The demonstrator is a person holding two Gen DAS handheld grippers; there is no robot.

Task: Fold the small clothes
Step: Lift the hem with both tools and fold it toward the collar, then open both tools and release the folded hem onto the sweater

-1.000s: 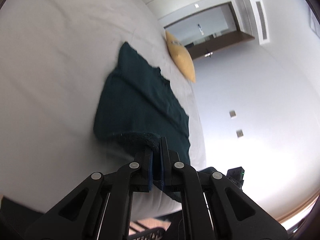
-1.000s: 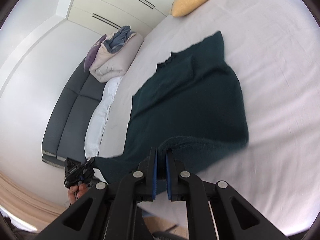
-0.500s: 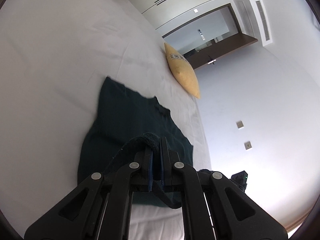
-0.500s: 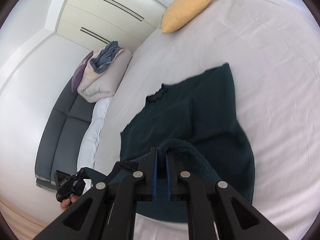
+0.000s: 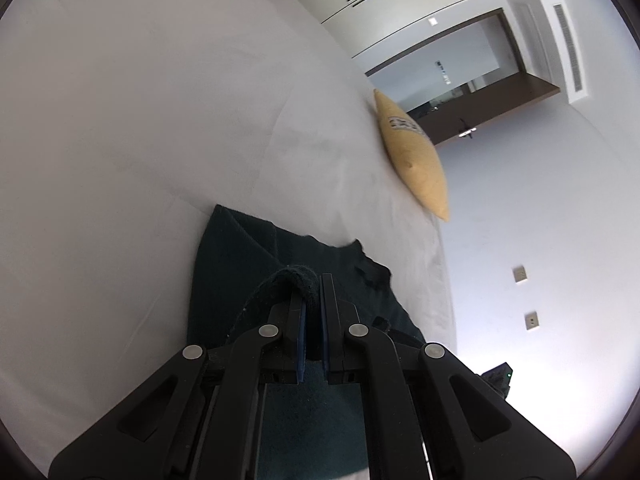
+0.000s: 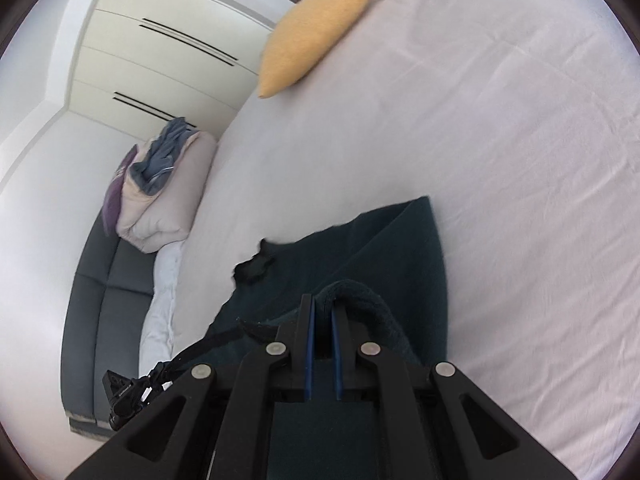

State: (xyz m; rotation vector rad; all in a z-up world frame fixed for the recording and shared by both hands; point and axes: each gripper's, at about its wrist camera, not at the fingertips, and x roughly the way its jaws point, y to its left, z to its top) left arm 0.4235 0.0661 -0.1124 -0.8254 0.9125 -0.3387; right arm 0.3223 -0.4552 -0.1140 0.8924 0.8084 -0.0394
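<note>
The dark green garment (image 5: 240, 264) lies on the white bed (image 5: 140, 140), well short of the yellow cushion (image 5: 416, 164) that sits at the bed's far edge. The left gripper (image 5: 313, 292) has its jaws clamped on a bunched hem of the garment, and the right gripper (image 6: 323, 312) is clamped on the hem's other corner in the same way; each pinched edge arches up over the jaw tips.

Compared with a second ago, both grippers have carried the near hem forward over the garment toward the cushion. Far less of the spread cloth now shows ahead of the jaws, and the neckline (image 6: 256, 266) sits just beyond them, where earlier a long stretch of fabric lay between. The cushion also looms larger in both views.

This reads as the bottom half being folded up over the top half, and the fold looks close to complete. The next step is likely to lower the hem onto the cloth near the neckline, level on both sides, then release, since an uneven drop would leave the fold skewed
</note>
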